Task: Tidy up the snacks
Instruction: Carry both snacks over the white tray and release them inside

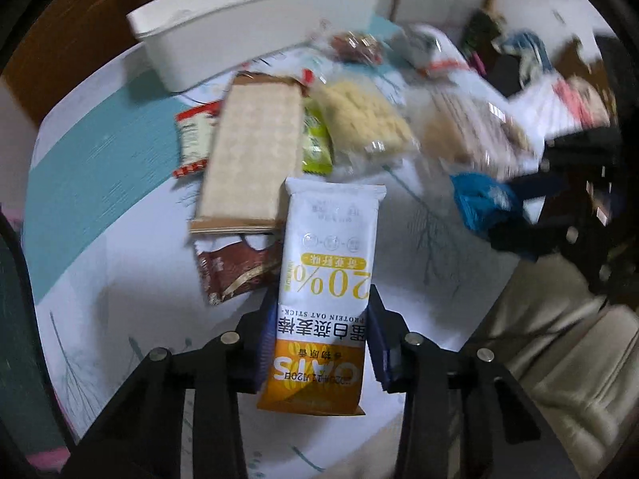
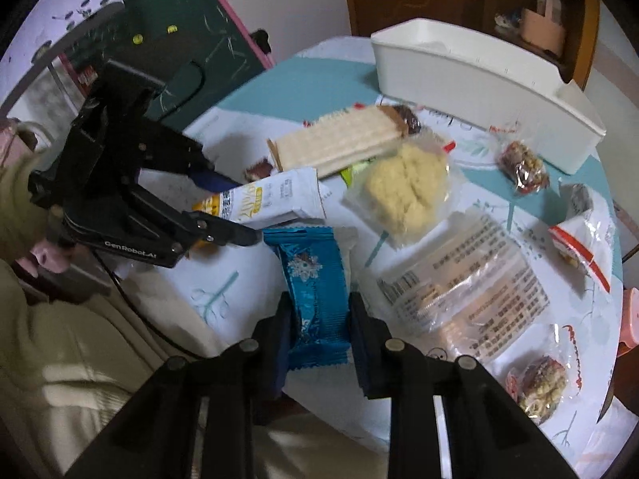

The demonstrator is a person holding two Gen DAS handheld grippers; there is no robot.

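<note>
My left gripper (image 1: pixel 323 299) is shut on a white and orange oat stick packet (image 1: pixel 331 247), holding it by its lower half above the table; the right wrist view shows this gripper (image 2: pixel 235 207) too, at the left, with the oat stick packet (image 2: pixel 275 199) in it. My right gripper (image 2: pixel 319 299) is shut on a blue snack packet (image 2: pixel 315 279) with a snowflake print. In the blurred left wrist view that blue packet (image 1: pixel 483 203) shows at the right. A white bin (image 1: pixel 247 28) (image 2: pixel 479 80) stands at the table's far side.
Loose snacks lie on the teal and white tablecloth (image 2: pixel 223 291): a long wafer pack (image 2: pixel 339 141), a yellow pastry in clear wrap (image 2: pixel 407 187), a clear labelled bag (image 2: pixel 463 279), nut packets (image 2: pixel 523 163), a brown packet (image 1: pixel 235 271). A beige cushion (image 1: pixel 559 339) borders the near edge.
</note>
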